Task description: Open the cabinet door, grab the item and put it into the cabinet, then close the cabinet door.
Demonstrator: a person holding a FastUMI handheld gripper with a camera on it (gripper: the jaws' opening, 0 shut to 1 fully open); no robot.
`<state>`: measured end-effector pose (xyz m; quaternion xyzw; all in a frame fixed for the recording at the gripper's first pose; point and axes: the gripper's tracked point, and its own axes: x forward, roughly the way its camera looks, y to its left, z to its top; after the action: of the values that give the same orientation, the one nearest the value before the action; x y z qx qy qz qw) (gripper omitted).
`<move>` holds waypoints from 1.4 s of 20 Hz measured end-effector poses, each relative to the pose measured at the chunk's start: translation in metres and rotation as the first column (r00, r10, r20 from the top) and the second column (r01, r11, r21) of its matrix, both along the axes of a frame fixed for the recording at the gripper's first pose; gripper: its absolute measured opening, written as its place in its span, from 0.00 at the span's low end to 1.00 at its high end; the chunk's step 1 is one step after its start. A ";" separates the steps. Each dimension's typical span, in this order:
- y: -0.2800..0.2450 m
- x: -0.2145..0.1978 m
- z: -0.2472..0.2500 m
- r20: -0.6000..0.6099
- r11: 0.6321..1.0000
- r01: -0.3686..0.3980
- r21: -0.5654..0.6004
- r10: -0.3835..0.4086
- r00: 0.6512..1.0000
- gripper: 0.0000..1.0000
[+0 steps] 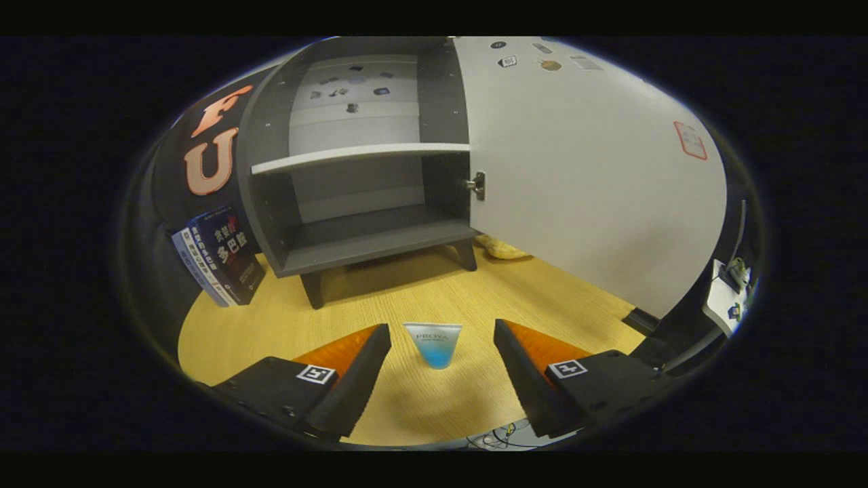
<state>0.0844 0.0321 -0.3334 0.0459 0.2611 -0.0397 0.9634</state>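
Your gripper [442,352] has its fingers spread wide to straddle the tube [434,343] at twelve o'clock, and the cabinet door [590,176] already stands open beyond.

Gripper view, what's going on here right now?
A person is working a handheld set of tongs over a wooden table. The cabinet ahead already has its door swung open. The tongs are open, with a small blue tube standing between the fingers, not gripped yet. Books lean beside the cabinet. The tube is not yet in the cabinet.
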 end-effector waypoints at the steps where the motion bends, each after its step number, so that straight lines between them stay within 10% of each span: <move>1: 0.001 0.005 -0.009 -0.015 1.000 0.001 0.005 -0.001 1.000 0.98; 5: 0.001 0.025 -0.037 -0.065 0.999 0.009 0.039 -0.007 0.998 0.99; 9: -0.003 0.039 -0.047 -0.090 0.999 0.027 0.038 -0.024 0.996 0.67; 14: 0.001 0.035 -0.033 -0.102 0.999 0.002 0.041 0.002 0.995 0.62; 28: 0.043 0.086 0.189 0.086 0.986 -0.156 0.061 0.151 0.985 0.61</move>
<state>0.1702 0.0753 -0.1449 0.0597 0.2260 0.0453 0.9712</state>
